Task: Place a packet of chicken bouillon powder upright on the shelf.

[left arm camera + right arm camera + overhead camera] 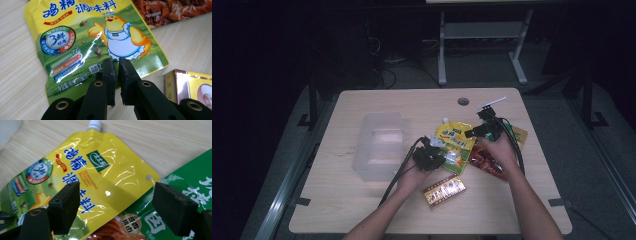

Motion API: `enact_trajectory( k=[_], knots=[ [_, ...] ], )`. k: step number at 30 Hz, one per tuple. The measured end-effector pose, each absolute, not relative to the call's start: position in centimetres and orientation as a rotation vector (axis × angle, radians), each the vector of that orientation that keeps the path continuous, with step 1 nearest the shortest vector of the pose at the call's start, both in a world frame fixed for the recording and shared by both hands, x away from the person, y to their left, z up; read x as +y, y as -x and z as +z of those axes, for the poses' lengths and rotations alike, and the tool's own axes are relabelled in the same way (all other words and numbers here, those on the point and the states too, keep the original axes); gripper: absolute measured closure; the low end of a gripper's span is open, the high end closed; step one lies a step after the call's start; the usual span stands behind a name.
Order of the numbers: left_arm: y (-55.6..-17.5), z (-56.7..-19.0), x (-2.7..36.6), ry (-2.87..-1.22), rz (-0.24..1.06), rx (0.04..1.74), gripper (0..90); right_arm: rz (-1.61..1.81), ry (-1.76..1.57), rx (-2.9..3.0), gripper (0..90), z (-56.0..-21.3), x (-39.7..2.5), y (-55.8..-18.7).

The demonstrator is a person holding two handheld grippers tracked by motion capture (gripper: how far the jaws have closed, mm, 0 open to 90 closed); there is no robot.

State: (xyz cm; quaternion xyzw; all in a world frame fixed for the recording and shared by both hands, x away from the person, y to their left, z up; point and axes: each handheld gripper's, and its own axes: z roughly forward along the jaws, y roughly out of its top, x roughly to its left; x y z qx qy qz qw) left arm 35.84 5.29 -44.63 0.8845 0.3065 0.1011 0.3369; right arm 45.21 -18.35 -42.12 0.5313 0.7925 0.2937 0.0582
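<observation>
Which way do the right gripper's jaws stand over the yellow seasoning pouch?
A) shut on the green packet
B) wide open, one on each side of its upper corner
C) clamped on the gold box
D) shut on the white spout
B: in the right gripper view the right gripper has its jaws far apart, with the yellow pouch showing between them, nothing pinched.

Dim room, grey floor (pixel 482 70), wooden table (pixel 362 205), white desk frame (pixel 442 50)

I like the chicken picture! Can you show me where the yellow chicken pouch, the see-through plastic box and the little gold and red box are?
Yellow chicken seasoning pouch (pixel 100 37): left gripper view, its printed front.
Clear plastic box (pixel 379 145): high view, its near wall.
Small gold and red box (pixel 444 191): high view, its top face.
</observation>
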Motion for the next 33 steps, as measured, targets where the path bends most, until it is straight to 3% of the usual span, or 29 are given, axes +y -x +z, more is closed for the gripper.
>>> enact_trajectory(
  k=[19,33],
  knots=[
    [-35.9,-44.7,5.0,-2.322,0.270,0.803,82.9,0.833,-1.712,2.380,31.1,-43.9,-18.7,-46.4],
    [-36.0,-44.6,4.8,-2.348,0.278,0.783,82.8,0.875,-1.730,2.400,48.6,-44.3,-18.6,-46.5]
  ],
)
